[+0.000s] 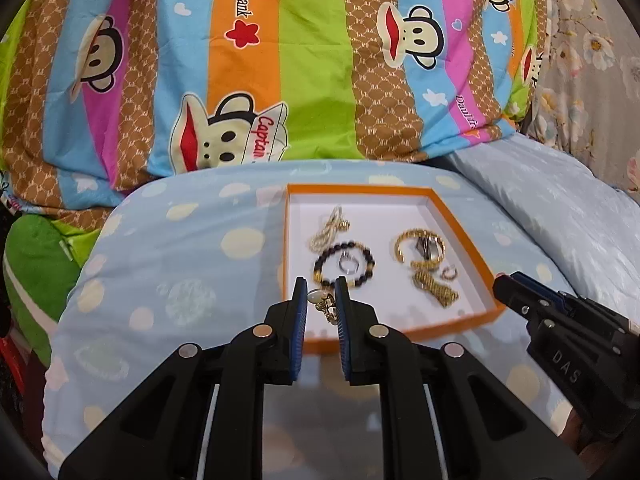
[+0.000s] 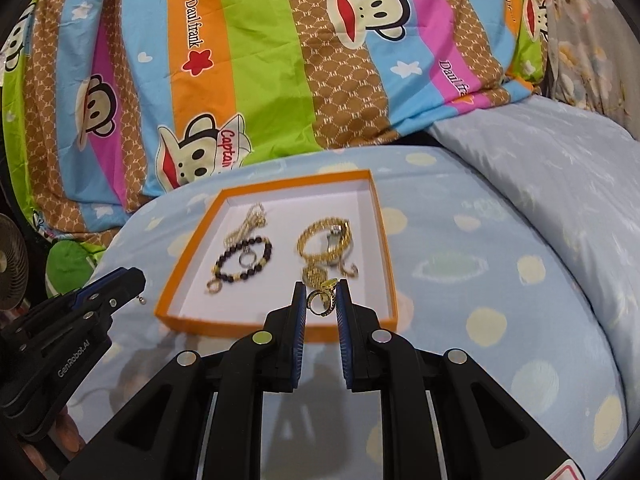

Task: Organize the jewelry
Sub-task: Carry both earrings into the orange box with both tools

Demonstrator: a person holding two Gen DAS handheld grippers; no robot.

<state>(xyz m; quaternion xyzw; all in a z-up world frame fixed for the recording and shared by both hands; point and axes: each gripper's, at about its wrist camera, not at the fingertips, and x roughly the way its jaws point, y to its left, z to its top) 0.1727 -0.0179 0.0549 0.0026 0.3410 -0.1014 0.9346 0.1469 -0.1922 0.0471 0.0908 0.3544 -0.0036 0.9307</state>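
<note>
Jewelry lies before us in a shallow orange cardboard box with a white floor [image 1: 460,232], which sits on a pale blue pillow with cream dots [image 1: 168,248].

We hold our left gripper [image 1: 321,300] over the near edge of the box, its blue pads clamped on a small gold earring with a white oval stone [image 1: 320,300] that dangles between them. Our right gripper [image 2: 321,298] hangs over the near rim too, its pads closed on a gold ring with a dark-stone band and a yellowish top [image 2: 324,298].

Inside the box, on the left half, rests a dark beaded bracelet with gold spacers [image 1: 345,264], and within its loop lies a plain silver ring [image 1: 349,266]. Behind it lies a bunched cream pearl strand [image 1: 328,228]. On the right half sits a twisted gold bangle [image 1: 418,250] around a small silver and gold piece we cannot make out. Just in front of the bangle lie a heaped gold chain [image 1: 434,286] and a small rose-coloured ring [image 1: 449,272].

Behind the pillow rises a striped quilt printed with cartoon monkeys [image 1: 280,60].
</note>
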